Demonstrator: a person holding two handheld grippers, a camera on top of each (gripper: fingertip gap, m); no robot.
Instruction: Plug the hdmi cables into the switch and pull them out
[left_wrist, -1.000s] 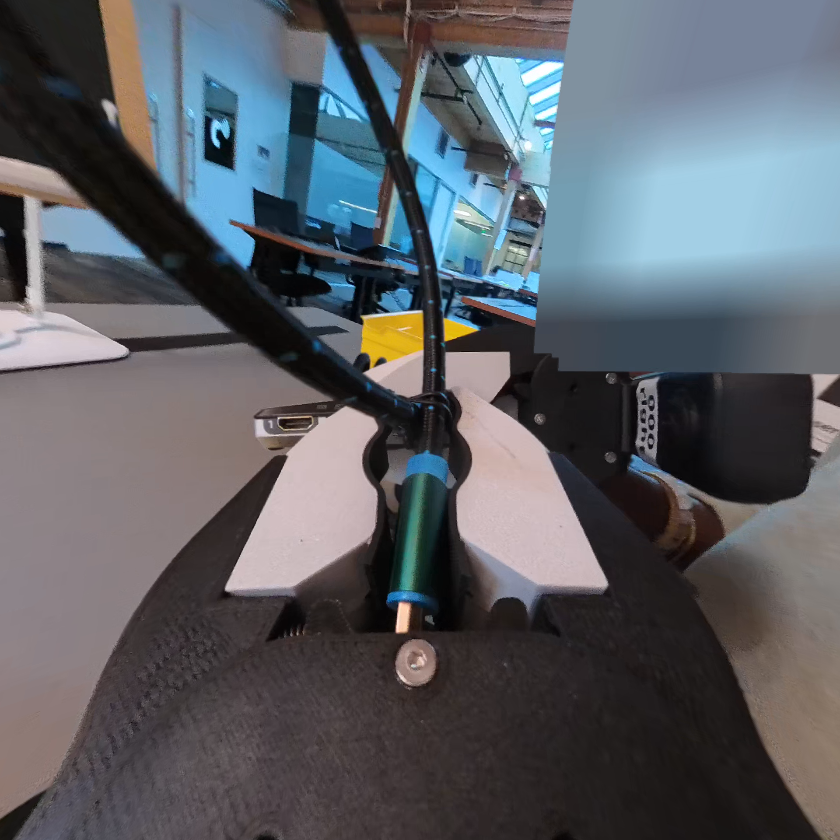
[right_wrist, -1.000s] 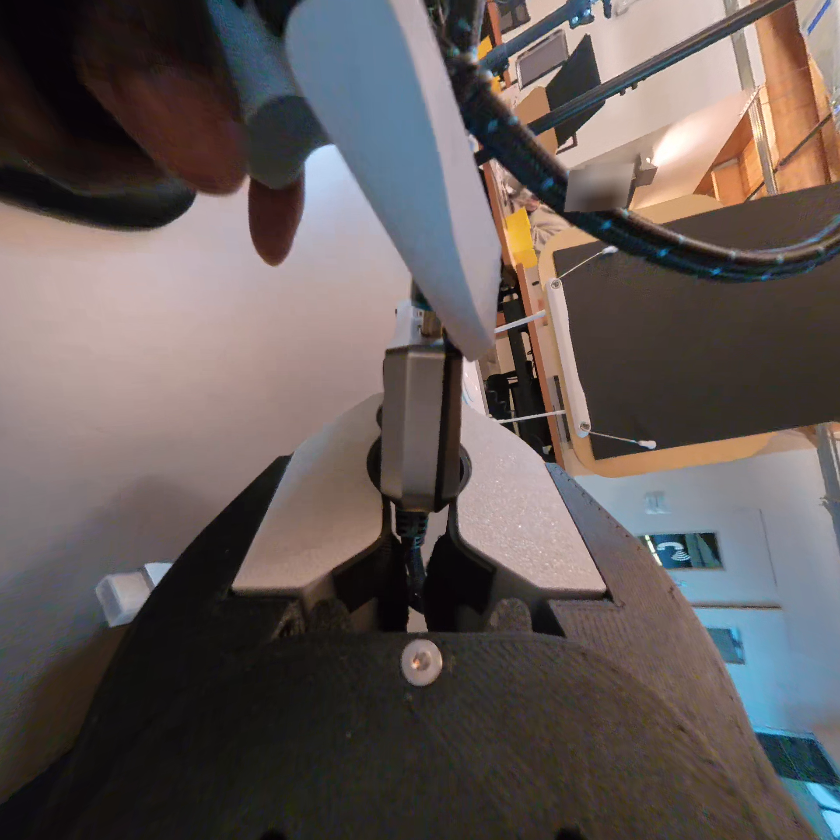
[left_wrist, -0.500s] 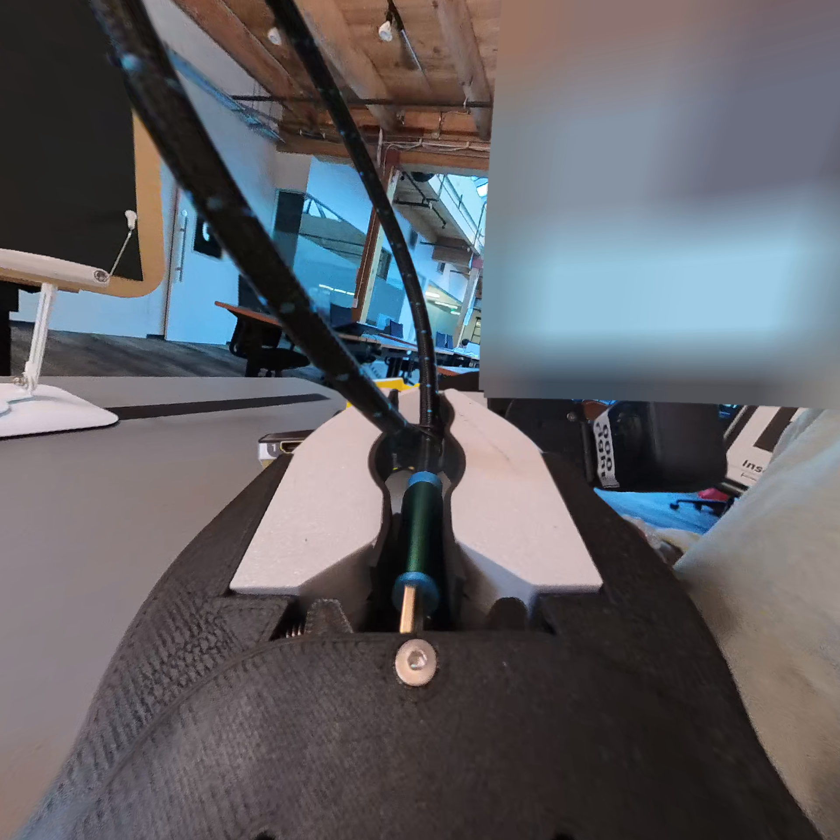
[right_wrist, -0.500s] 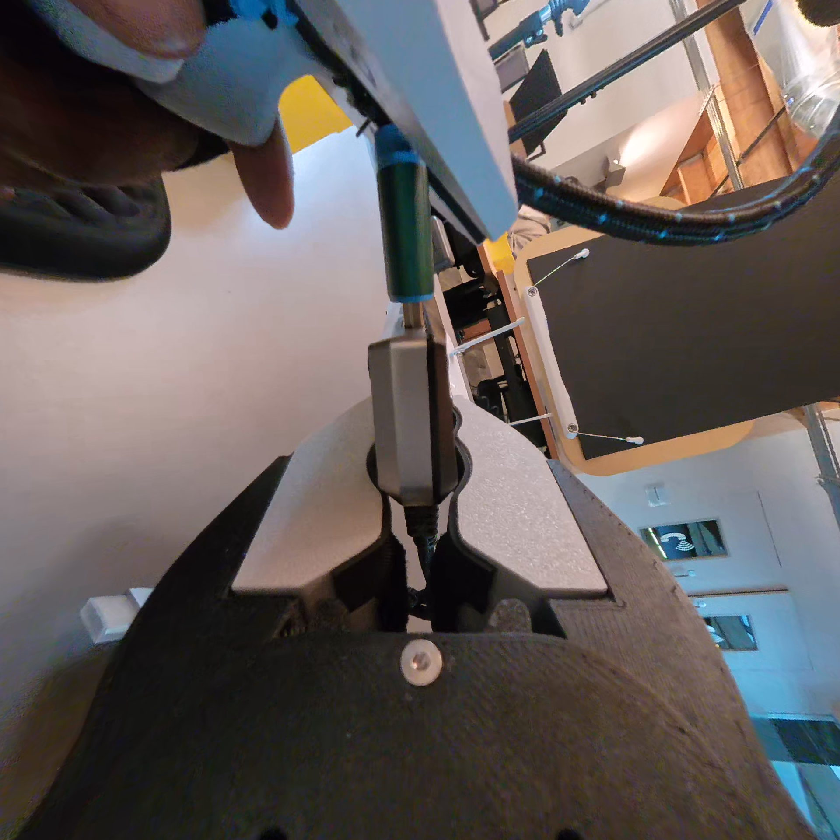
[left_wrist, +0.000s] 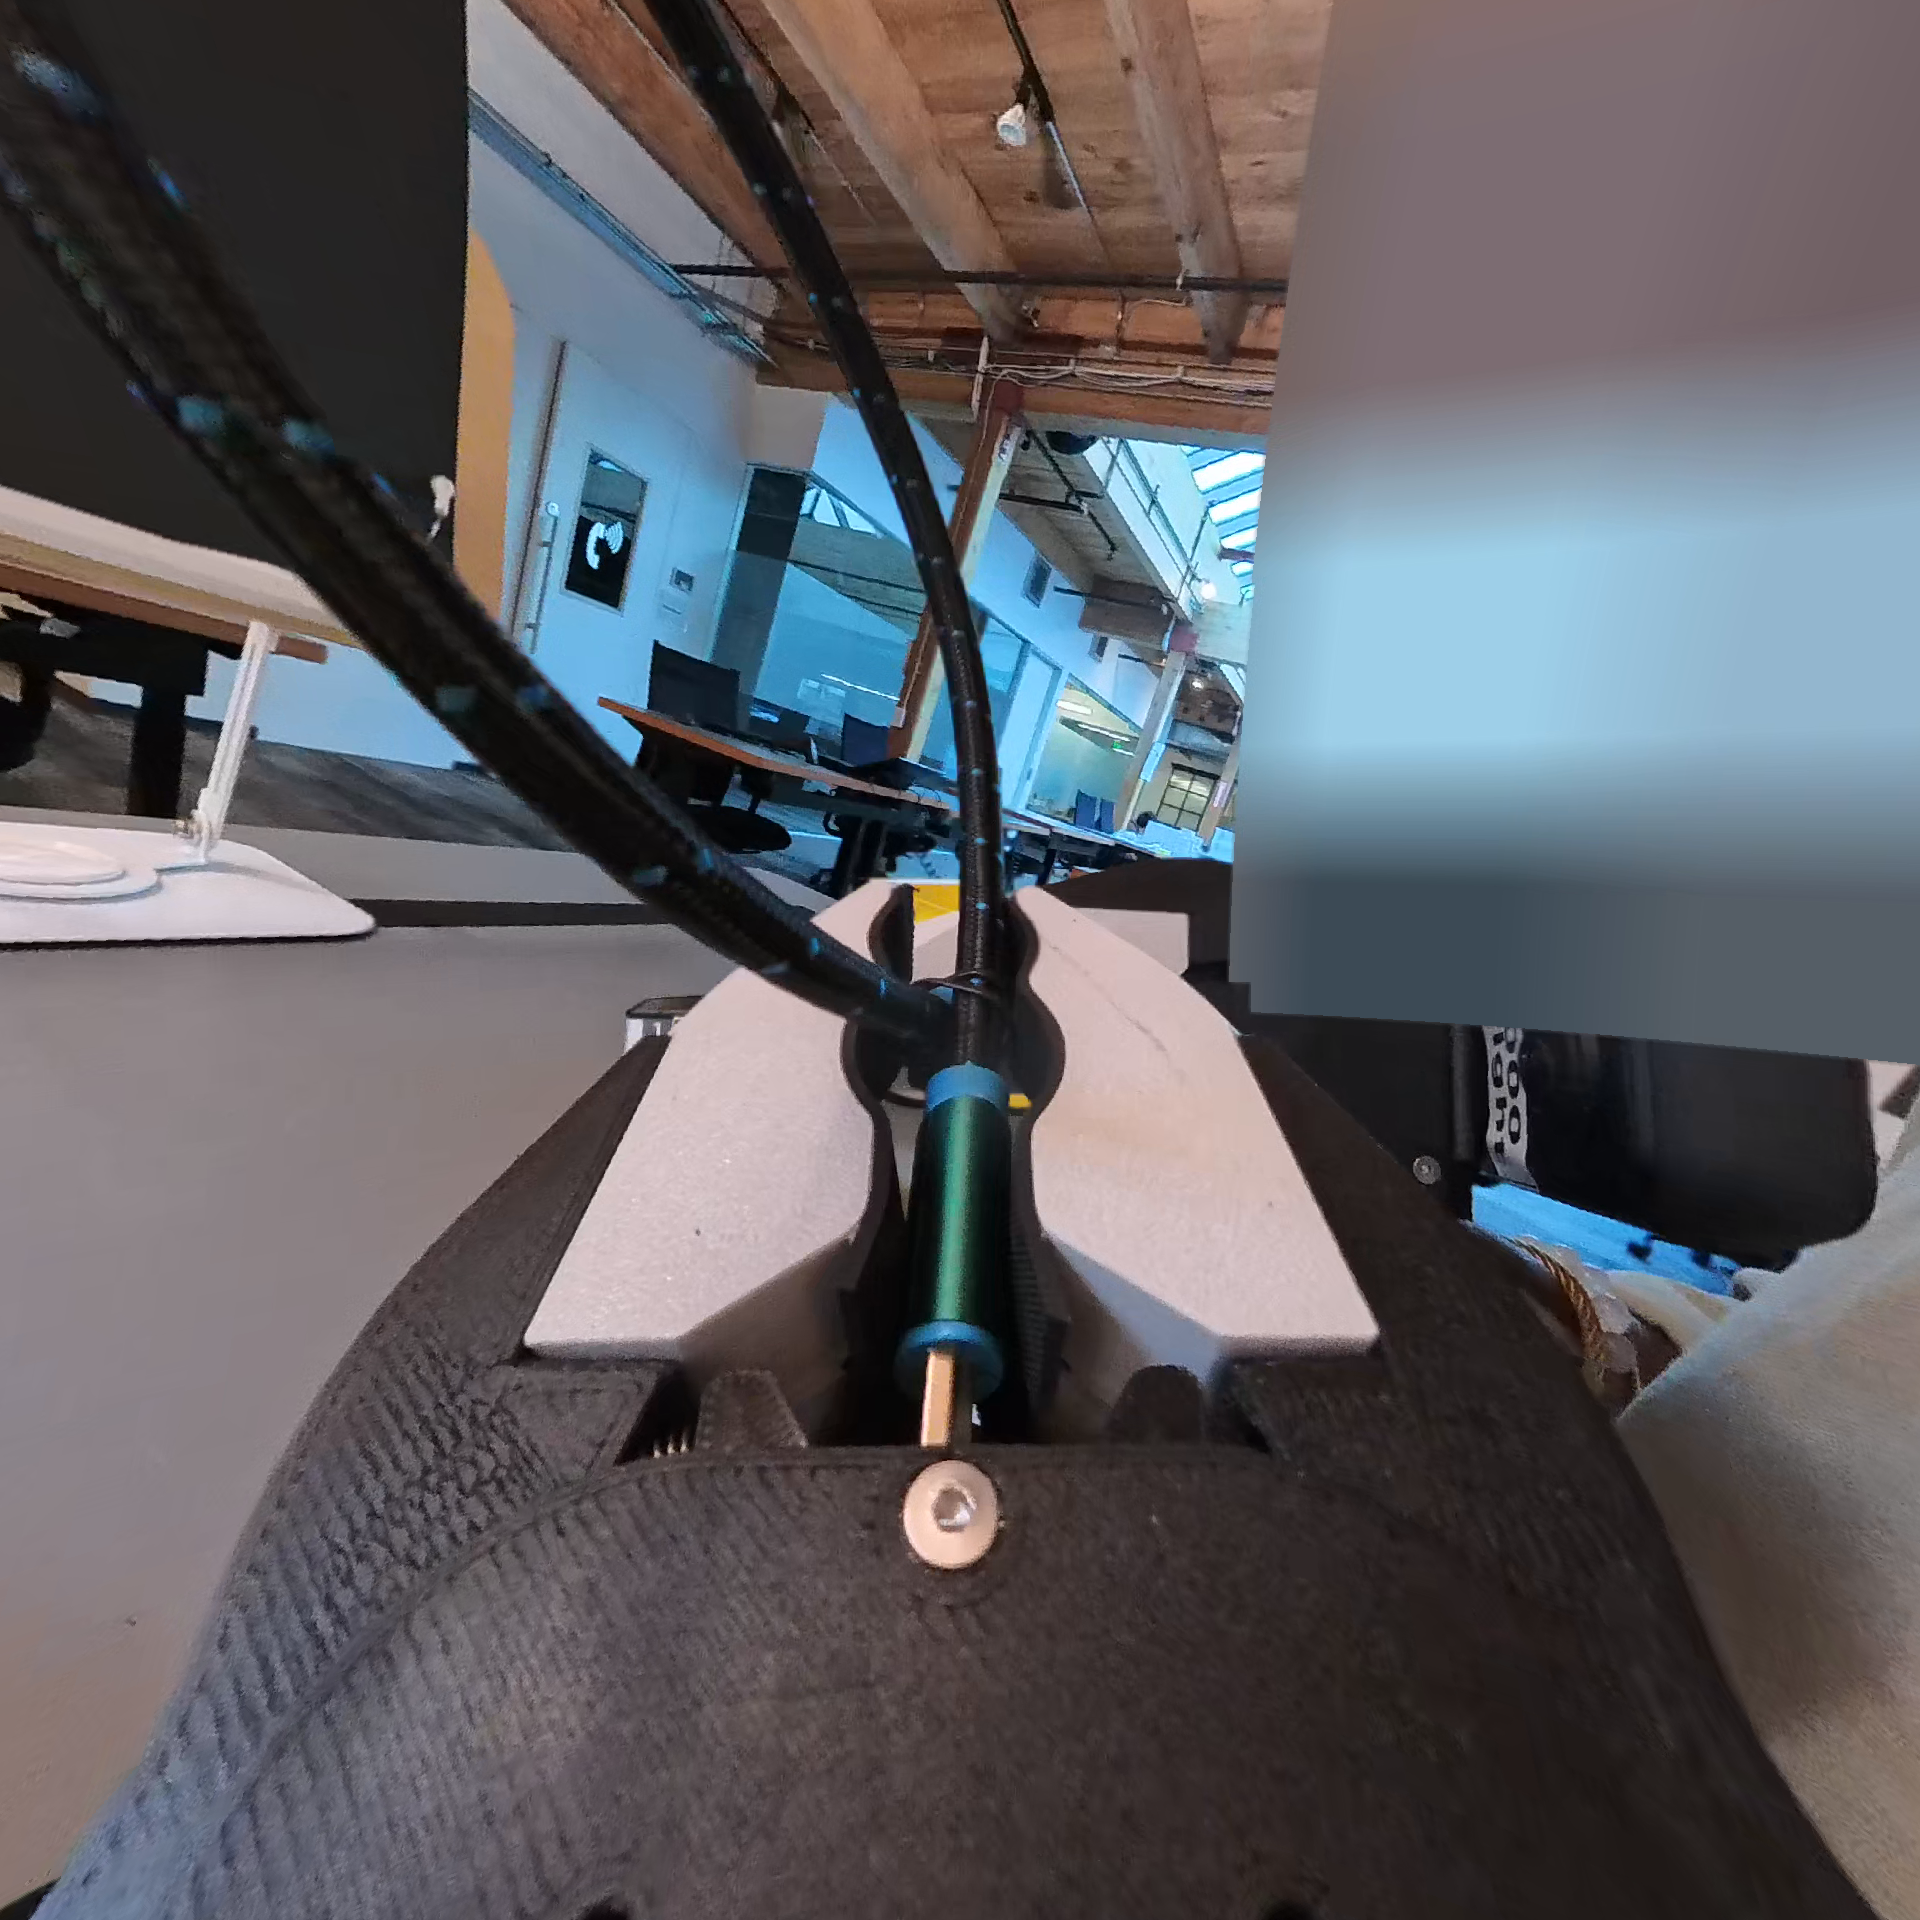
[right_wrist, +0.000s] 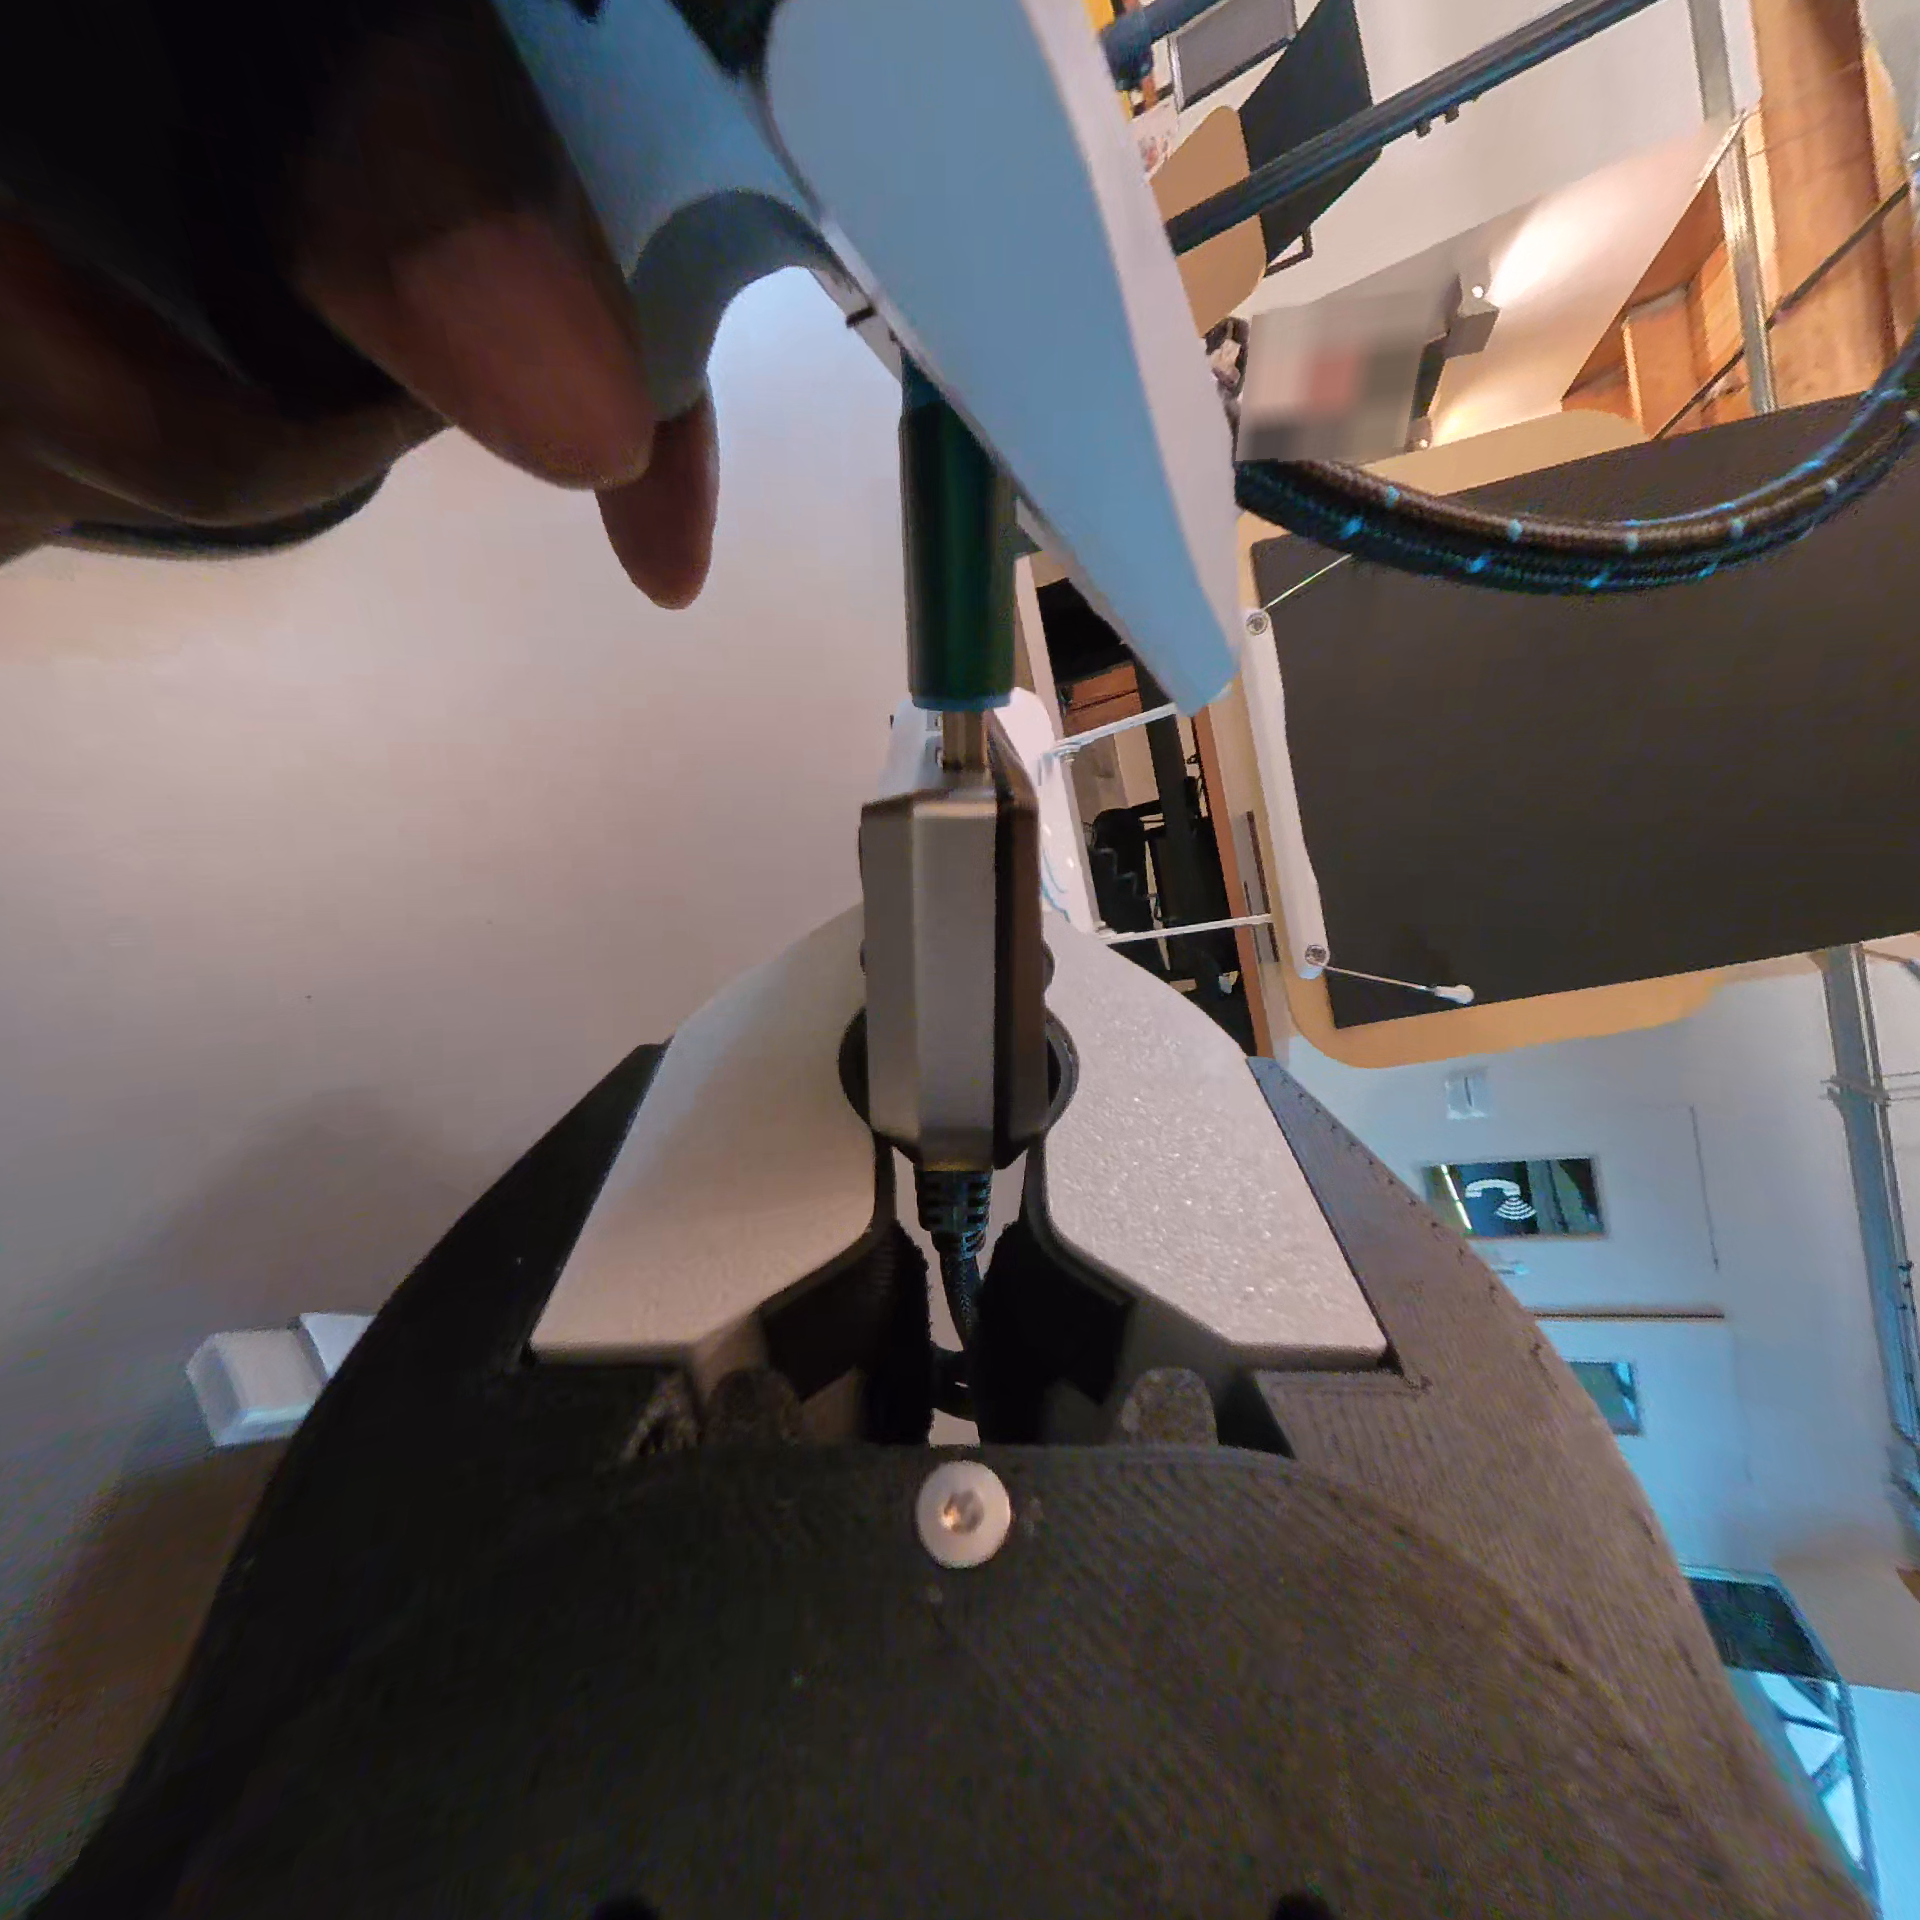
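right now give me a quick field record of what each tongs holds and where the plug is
left tongs: shut on the green plug, metal tip pointing back toward the camera
cable: black braided cable rising from the plug
right tongs: shut on the grey switch
plug vs switch: metal tip meets the switch's top end; depth of insertion unclear
surface: grey table

**Both grippers clamped, tip to tip**

The left gripper (left_wrist: 961, 997) was closed on the green plug (left_wrist: 956, 1216). The right gripper (right_wrist: 956, 997), closed on the grey switch (right_wrist: 940, 977), sat directly below that plug, beside the person's hand (right_wrist: 416, 312).
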